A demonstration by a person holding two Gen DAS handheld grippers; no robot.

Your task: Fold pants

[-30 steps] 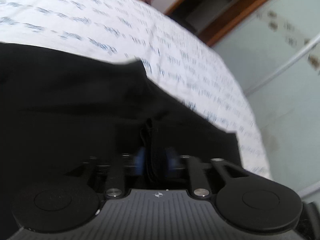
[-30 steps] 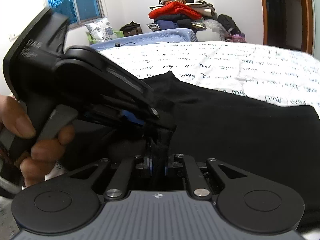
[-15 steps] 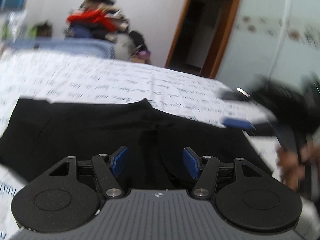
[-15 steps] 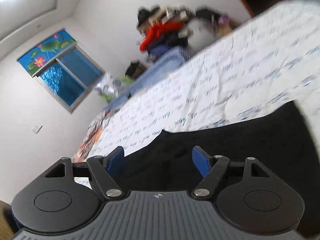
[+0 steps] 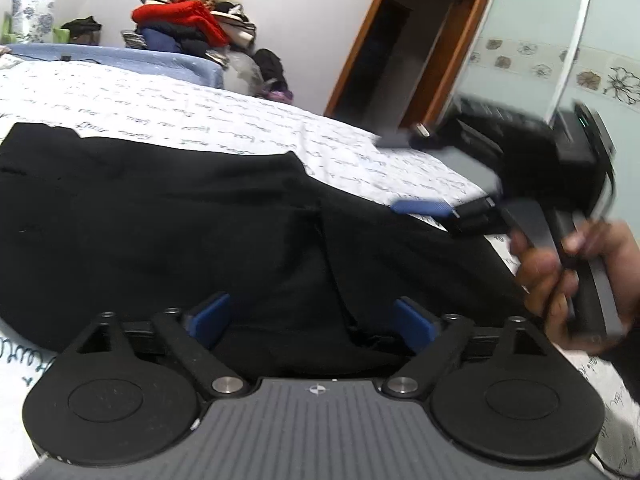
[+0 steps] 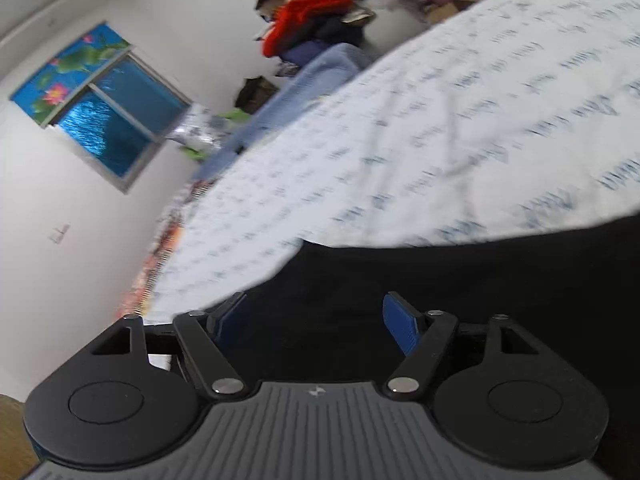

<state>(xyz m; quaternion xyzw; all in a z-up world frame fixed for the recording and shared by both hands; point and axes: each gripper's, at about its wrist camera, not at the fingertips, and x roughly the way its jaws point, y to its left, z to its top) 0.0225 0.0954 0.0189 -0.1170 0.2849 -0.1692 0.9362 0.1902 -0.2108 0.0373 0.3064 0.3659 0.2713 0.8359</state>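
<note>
Left wrist view: black pants (image 5: 168,216) lie spread flat on the bed (image 5: 180,108). Left gripper (image 5: 312,322) stands wide above the fabric, its jaws having just been opening, nothing pressed between them. Right gripper (image 6: 316,324) is also spread apart over the pants' edge, gripping nothing; a hand (image 5: 576,280) holds it.

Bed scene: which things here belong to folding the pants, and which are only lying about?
Job: pants, bed, left gripper, right gripper.
Lying about: clothes pile, pillow, window.
</note>
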